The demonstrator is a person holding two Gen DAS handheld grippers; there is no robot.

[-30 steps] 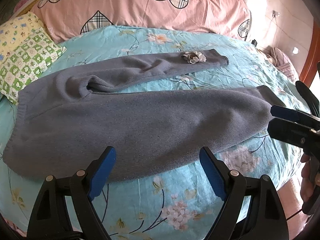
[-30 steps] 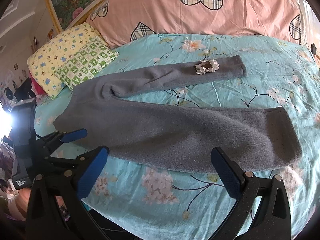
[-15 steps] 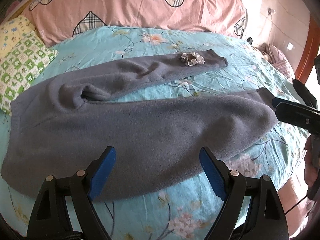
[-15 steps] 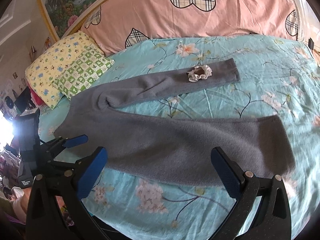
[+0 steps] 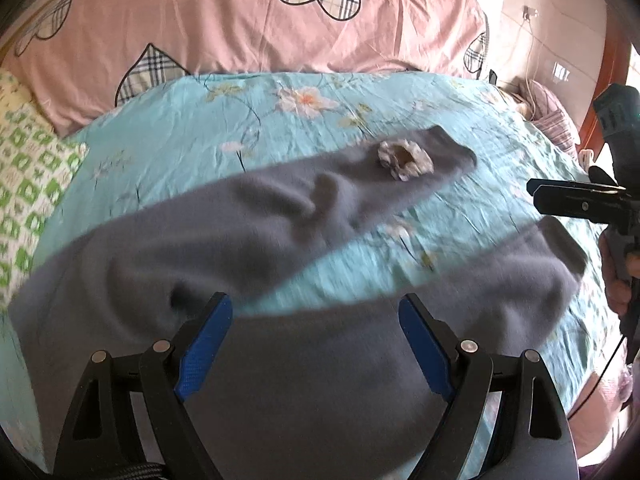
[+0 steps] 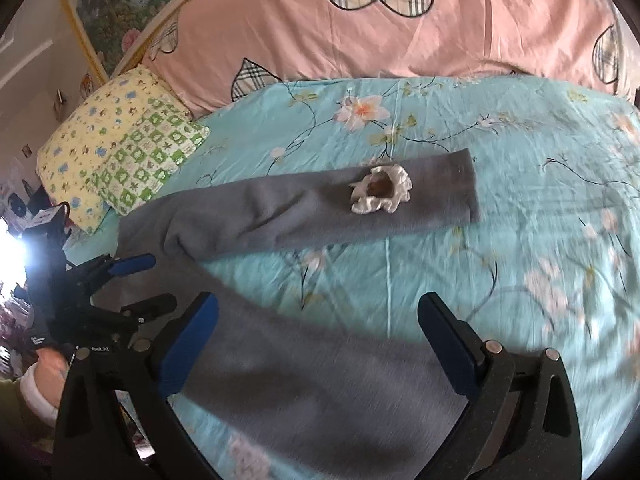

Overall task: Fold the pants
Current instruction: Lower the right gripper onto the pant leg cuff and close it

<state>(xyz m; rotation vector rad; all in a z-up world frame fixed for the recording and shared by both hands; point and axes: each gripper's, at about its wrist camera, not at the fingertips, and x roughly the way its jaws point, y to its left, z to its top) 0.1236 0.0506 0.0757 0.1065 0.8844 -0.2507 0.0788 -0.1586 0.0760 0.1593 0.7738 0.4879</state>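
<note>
Grey fleece pants (image 5: 280,360) lie spread on the bed with the two legs apart; they also show in the right wrist view (image 6: 304,392). The far leg (image 6: 304,212) carries a white flower-shaped patch (image 6: 382,194), which also shows in the left wrist view (image 5: 406,158). My left gripper (image 5: 316,340) is open above the near leg, near the crotch. My right gripper (image 6: 318,338) is open above the near leg further along. Each gripper shows in the other's view: the right one (image 5: 576,200) and the left one (image 6: 120,276).
A turquoise floral bedsheet (image 6: 500,152) covers the bed. A pink quilt with plaid hearts (image 6: 380,28) lies along the back. A yellow and green patterned pillow (image 6: 116,156) sits at the back left. The bed's right edge (image 5: 608,360) drops to the floor.
Both grippers have moved forward and lower over the pants, so the near leg now lies under the fingers. The pants have not moved. Both grippers stay open.
</note>
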